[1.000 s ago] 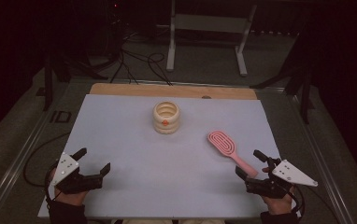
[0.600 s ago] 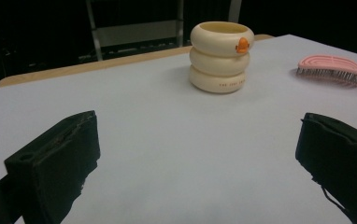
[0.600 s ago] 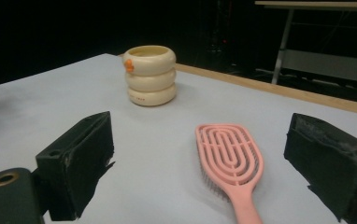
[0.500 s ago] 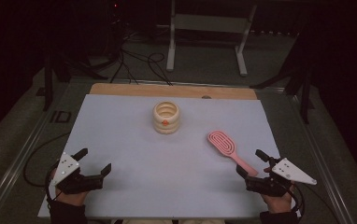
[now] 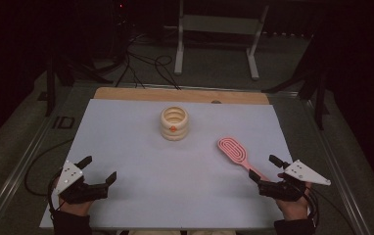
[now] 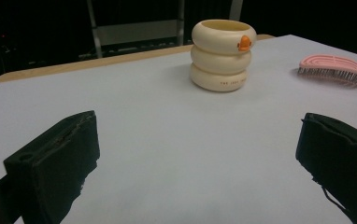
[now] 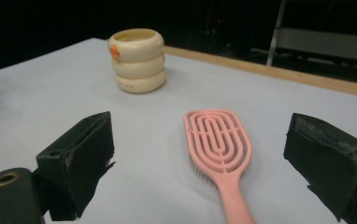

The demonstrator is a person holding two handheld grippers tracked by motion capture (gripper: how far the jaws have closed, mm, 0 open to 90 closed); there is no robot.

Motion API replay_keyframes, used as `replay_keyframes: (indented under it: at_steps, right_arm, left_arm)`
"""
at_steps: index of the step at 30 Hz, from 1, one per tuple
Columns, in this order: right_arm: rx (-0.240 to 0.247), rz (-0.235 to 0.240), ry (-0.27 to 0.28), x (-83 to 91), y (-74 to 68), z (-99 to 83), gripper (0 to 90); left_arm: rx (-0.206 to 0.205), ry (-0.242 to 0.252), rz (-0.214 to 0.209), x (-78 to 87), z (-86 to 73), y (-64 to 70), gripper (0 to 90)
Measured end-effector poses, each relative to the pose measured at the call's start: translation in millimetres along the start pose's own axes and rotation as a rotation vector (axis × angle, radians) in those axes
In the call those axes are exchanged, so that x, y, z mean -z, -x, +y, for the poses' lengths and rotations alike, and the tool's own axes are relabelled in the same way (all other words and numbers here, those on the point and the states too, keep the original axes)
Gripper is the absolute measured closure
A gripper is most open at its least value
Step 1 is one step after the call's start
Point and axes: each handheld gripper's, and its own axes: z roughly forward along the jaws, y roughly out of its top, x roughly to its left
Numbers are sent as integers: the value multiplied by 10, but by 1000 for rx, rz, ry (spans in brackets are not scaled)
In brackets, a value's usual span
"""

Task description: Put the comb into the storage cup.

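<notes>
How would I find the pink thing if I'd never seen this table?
Start at the white table top and look to its right half, in front of the cream ringed cup. There lies the pink hairbrush, bristles down, its thin handle pointing between the open jaws of the right gripper. It is the only pink, flat, slotted thing there.

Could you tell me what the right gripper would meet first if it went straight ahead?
Most likely the pink brush: its handle lies between the open jaws of the right gripper, head pointing onward. The cup stands farther off, to one side.
</notes>
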Motion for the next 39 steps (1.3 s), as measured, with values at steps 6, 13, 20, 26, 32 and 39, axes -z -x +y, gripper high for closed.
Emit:
replay_keyframes:
  at_steps: [6, 13, 20, 26, 32, 39]
  right_arm:
    - [44, 2, -85, -65, 13, 158, 82]
    - [78, 8, -158, -178, 48, 356, 82]
    - [89, 0, -211, -274, 103, 448, 83]
    - [98, -3, -253, -353, 154, 509, 83]
    - [110, -8, -277, -398, 167, 540, 83]
    - [153, -11, -351, -549, 212, 602, 83]
  left_arm:
    - [-11, -13, -3, -26, -4, 23, 6]
    - [-14, -18, -2, -35, -14, 25, 6]
    - [-11, -19, -1, -39, -22, 19, 6]
    - [-16, -24, -3, -51, -27, 29, 6]
    - [-18, -23, -2, -52, -30, 30, 6]
    - [-20, -26, -3, -54, -31, 30, 6]
